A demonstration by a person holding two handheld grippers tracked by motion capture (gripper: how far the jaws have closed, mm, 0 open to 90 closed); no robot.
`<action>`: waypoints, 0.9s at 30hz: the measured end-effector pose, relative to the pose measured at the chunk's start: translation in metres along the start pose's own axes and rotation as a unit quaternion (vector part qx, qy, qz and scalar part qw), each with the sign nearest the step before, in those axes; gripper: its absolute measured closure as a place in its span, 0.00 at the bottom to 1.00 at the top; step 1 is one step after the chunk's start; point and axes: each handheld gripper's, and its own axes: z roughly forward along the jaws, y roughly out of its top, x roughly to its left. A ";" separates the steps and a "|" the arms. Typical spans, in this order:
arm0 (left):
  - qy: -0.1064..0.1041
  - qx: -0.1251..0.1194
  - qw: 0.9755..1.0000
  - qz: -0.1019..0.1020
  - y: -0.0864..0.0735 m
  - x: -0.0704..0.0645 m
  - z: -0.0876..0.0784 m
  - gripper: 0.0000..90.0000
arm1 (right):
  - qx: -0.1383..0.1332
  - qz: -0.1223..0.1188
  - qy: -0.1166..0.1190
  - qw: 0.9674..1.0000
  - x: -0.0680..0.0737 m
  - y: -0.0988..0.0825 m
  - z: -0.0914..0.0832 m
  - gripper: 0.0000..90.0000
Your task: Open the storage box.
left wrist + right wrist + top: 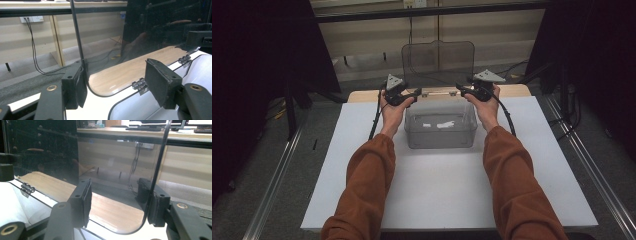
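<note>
Item: clear box [440, 131] on a white table [362, 200], hinged lid [438, 62] upright.

Left gripper [408, 95]: jaws parted, straddling the lid's left edge, one pad [78, 86] at it, the other clear; no clamp.

Right gripper [464, 90]: likewise on the right edge.

Handling: probably lowering; swing both sides evenly about the hinges [139, 84], avoiding twist.

A lab or recording studio: dark curtains [257, 60] flank a white bench [437, 195], metal floor rails [277, 175] run alongside, wall sockets [32, 18] feed cables, and monitors [147, 123] sit on a desk [120, 130].
</note>
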 end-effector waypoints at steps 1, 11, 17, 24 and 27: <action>0.000 0.000 1.000 0.000 0.000 0.000 0.000 0.39 | 0.000 -0.001 0.000 1.000 0.000 0.000 0.000 0.49; -0.001 0.005 1.000 0.009 -0.003 0.002 0.002 0.39 | 0.006 0.003 0.003 1.000 -0.002 -0.004 0.002 0.49; 0.000 0.004 1.000 0.005 -0.004 0.003 0.003 0.38 | 0.011 0.009 0.004 1.000 -0.002 -0.007 0.004 0.45; 0.000 0.009 1.000 0.004 -0.006 0.001 0.004 0.35 | 0.015 0.012 0.006 1.000 -0.002 -0.010 0.005 0.44; -0.001 0.011 1.000 0.003 -0.006 0.001 0.005 0.33 | 0.015 0.014 0.006 1.000 -0.002 -0.011 0.006 0.42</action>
